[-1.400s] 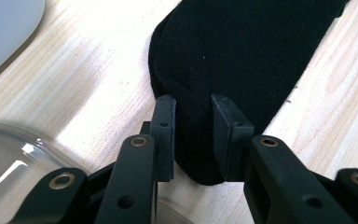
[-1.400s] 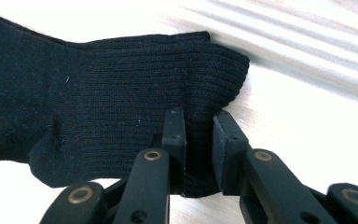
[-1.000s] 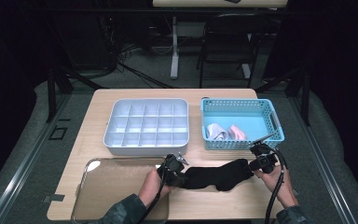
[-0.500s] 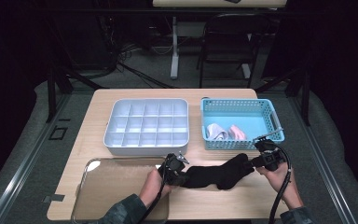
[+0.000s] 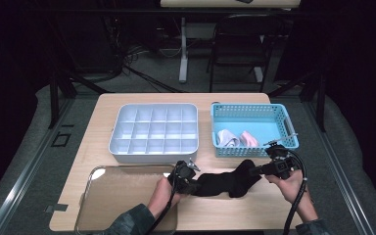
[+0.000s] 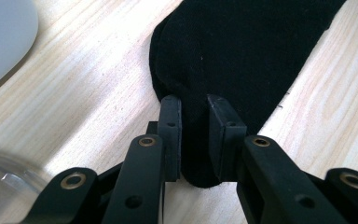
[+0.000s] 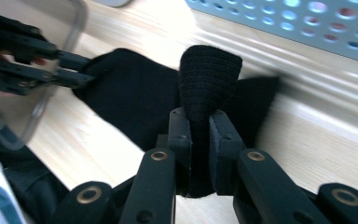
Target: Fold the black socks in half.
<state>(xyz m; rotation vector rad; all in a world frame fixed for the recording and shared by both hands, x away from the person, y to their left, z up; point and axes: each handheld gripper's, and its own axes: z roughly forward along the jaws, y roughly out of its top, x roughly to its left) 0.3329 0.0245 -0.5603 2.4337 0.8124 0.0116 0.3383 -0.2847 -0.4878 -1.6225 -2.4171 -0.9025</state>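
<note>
High view: black sock (image 5: 225,182) lies stretched across the near part of the wooden bench (image 5: 103,110), between the two grippers, in front of the blue basket (image 5: 280,139) and just right of the clear tray (image 5: 122,196). Left gripper (image 5: 192,182) holds the sock's left end, right gripper (image 5: 257,170) holds its right end, which is lifted off the bench a little. A hand sits behind each gripper, cables trailing toward the near edge. White compartment organiser (image 5: 154,129) sits behind the tray, well apart from the sock. Basket has a white sock (image 5: 226,138) and a pink one (image 5: 248,138) inside, side by side at its near wall

Left gripper view: fingers (image 6: 170,126) clenched on a fold of the black sock (image 6: 242,51), fabric pinched between both pads, rest of the sock flat on the bench (image 6: 74,93) running away from the camera. Rim of the clear tray (image 6: 4,172) at lower left, white organiser corner (image 6: 0,37) at upper left

Right gripper view: fingers (image 7: 179,135) clenched on the sock (image 7: 130,102), a bunched end standing up above the pads. Left gripper (image 7: 86,70) seen farther off gripping the other end, over the clear tray's (image 7: 51,102) edge. Blue basket wall (image 7: 307,23) across the top right
</note>
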